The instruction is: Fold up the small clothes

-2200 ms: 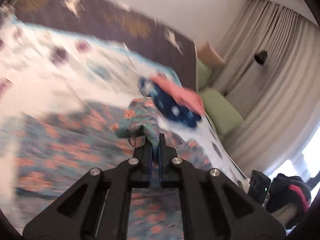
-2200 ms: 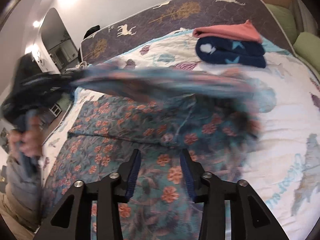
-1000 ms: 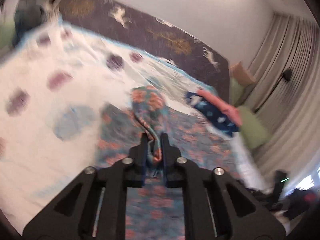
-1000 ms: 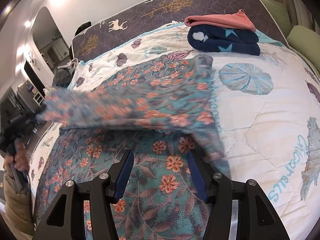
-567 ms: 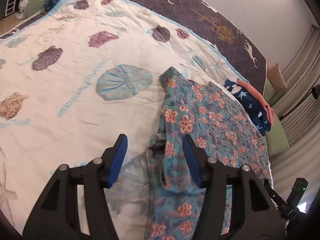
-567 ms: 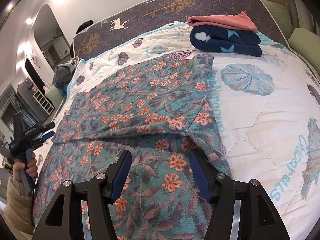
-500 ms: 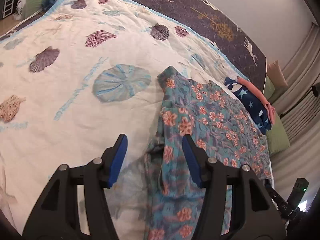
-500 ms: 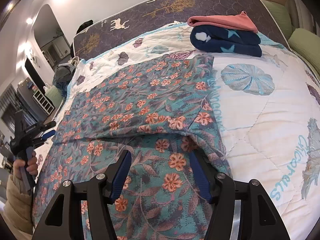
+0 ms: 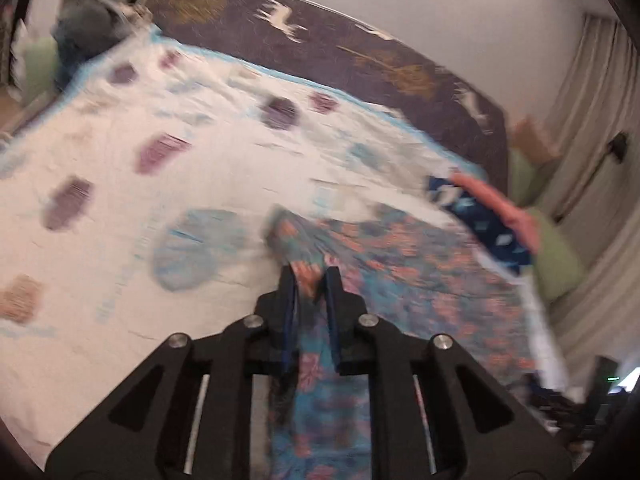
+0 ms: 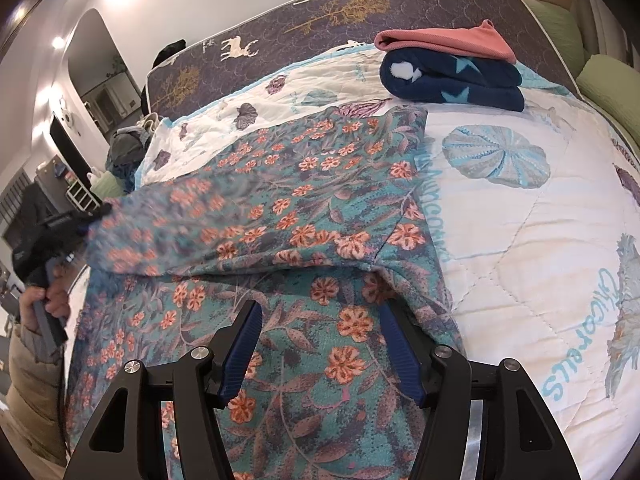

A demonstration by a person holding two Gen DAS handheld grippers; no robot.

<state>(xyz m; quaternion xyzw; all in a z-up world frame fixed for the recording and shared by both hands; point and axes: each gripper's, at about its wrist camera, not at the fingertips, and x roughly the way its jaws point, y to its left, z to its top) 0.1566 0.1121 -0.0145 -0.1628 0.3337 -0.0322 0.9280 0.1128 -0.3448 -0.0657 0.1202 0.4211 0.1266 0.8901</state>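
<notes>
The left gripper (image 9: 310, 280) was closed on the floral garment (image 10: 320, 184); the right gripper (image 10: 320, 344) stood open above its near part.

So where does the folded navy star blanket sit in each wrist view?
Left wrist: navy star blanket at right of centre, blurred, beyond the floral garment.
Right wrist: upper right, on the quilt.
Shared landmark: the pink folded cloth on top of it.

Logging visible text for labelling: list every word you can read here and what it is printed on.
"Unicornfish", partly hidden by the floral garment: light blue script on the white quilt.
"Unicorn..." ending in "els", upside down: quilt's near right corner.
Faint script near the folded navy blanket: unreadable.
Left wrist view: too blurred.
</notes>
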